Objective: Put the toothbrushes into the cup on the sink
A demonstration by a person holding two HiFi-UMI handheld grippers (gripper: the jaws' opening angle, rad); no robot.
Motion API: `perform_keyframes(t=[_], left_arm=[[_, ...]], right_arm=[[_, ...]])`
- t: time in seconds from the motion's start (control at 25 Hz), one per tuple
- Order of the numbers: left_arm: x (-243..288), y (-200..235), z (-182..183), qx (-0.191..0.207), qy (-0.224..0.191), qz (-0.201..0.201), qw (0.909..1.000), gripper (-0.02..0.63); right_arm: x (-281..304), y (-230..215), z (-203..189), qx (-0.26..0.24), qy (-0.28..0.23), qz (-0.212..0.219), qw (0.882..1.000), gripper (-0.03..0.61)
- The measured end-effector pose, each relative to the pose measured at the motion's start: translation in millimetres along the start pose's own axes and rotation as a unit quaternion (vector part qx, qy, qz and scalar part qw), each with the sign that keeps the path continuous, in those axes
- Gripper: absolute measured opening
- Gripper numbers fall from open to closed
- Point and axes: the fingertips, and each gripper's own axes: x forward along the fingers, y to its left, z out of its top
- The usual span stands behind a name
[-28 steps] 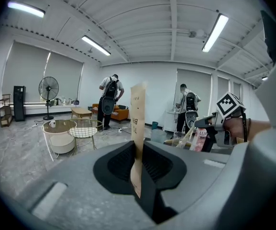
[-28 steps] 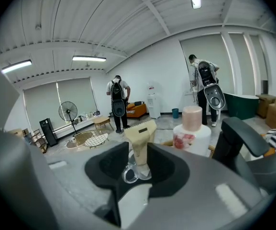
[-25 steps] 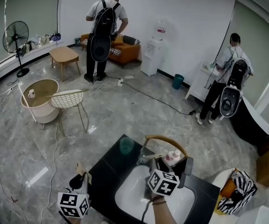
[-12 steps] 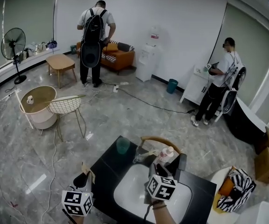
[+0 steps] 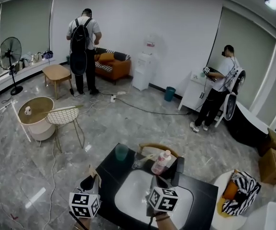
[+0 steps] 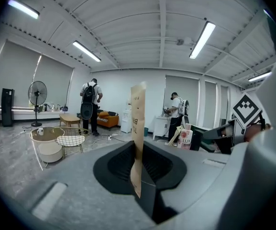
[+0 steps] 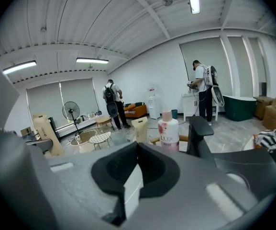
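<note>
The left gripper (image 6: 137, 150) pinched a tall tan cardboard toothbrush pack (image 6: 138, 111) upright between its fingers. The right gripper (image 7: 138, 146) had just been closing; its fingers met, with nothing clearly held between them. The translucent green plastic cup (image 5: 122, 152) stood ahead of the left fingers, well apart. The pack probably needed carrying above the cup's mouth, kept vertical, before the grip loosened.

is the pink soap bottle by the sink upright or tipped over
Upright: the bottle stands on its base with its cap on top.

2 hand-held grippers (image 6: 138, 147) (image 7: 137, 150), 1 cup (image 5: 122, 152), 1 bottle (image 5: 160, 162), 2 cardboard packs (image 6: 138, 123) (image 7: 140, 128) (one gripped), 2 people (image 5: 82, 47) (image 5: 219, 87), 1 fan (image 5: 9, 49).
</note>
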Motion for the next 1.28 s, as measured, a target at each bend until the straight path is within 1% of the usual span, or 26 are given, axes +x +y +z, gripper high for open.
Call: perform_keyframes(t=[0.24, 0.56, 0.92, 1.28], left_arm=[[13, -15, 2, 0.005, 0.003, -0.022, 0.9997, 0.051], [29, -23, 3, 0.015, 0.008, -0.039, 0.9991, 0.050], [54, -32, 22, 0.036, 0.002, -0.059, 0.9976, 0.051], [83, -43, 42, 0.057, -0.008, -0.079, 0.9953, 0.049]], right_arm=[[-17, -9, -6, -0.005, 0.004, -0.003, 1.000, 0.003], [-25, -21, -6, 0.014, -0.001, -0.015, 1.000, 0.003], [-28, -46, -5, 0.035, 0.000, -0.035, 0.999, 0.003], [-21, -63, -11, 0.045, 0.005, -0.051, 0.998, 0.003]])
